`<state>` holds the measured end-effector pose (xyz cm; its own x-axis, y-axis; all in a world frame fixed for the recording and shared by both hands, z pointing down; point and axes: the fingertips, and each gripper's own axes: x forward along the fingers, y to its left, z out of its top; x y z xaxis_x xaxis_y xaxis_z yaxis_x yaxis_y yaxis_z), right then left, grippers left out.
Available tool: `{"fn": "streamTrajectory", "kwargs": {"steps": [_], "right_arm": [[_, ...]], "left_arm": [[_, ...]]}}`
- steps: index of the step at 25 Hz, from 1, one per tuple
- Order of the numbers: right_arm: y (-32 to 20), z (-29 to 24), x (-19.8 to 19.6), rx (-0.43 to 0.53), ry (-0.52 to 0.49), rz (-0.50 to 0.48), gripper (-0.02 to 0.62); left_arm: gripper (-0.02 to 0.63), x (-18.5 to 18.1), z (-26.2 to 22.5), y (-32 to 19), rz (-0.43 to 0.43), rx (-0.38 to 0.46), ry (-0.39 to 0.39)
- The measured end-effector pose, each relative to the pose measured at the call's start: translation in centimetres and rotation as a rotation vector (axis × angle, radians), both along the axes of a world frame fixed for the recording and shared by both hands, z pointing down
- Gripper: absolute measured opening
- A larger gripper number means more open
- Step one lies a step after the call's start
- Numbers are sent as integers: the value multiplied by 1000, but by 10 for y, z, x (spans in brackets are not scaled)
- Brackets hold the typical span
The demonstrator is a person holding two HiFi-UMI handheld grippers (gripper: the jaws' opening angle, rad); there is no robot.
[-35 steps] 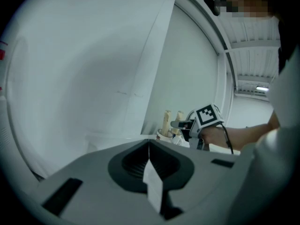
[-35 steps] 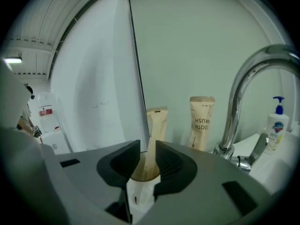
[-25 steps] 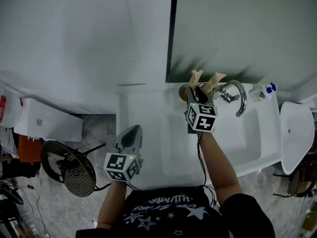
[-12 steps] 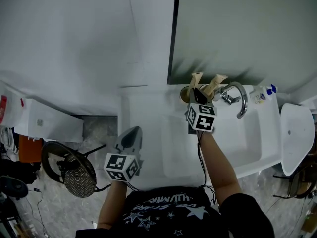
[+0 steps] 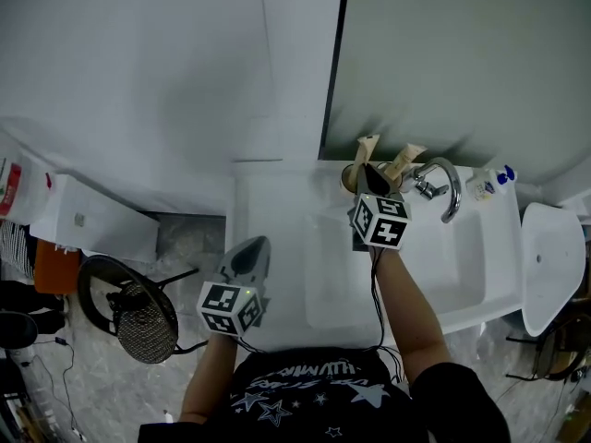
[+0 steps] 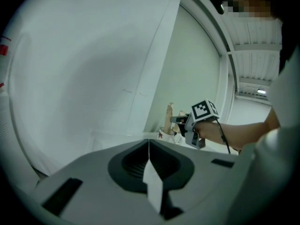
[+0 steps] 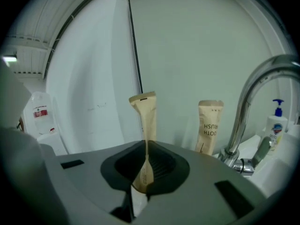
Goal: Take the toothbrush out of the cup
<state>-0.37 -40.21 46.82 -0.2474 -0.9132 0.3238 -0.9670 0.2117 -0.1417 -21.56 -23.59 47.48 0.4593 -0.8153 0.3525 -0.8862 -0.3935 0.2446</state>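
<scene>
Right fingers (image 7: 164, 165) just closed on one toothbrush (image 7: 144, 121) in the cup (image 5: 349, 175); left fingers (image 6: 133, 165) together.

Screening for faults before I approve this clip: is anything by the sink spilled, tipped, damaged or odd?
Nothing stands out. The right gripper has just been closing its jaws on the left wrapped toothbrush; the other wrapped toothbrush stands upright in the cup. No spill.
</scene>
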Motion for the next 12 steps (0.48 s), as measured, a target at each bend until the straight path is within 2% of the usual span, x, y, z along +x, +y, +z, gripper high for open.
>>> {"fn": "streamTrajectory", "kwargs": {"steps": [12], "right_arm": [[22,-49,0,109,-32,-18,31]], "left_arm": [[18,-8,-9,33,-47,35,-2]]}}
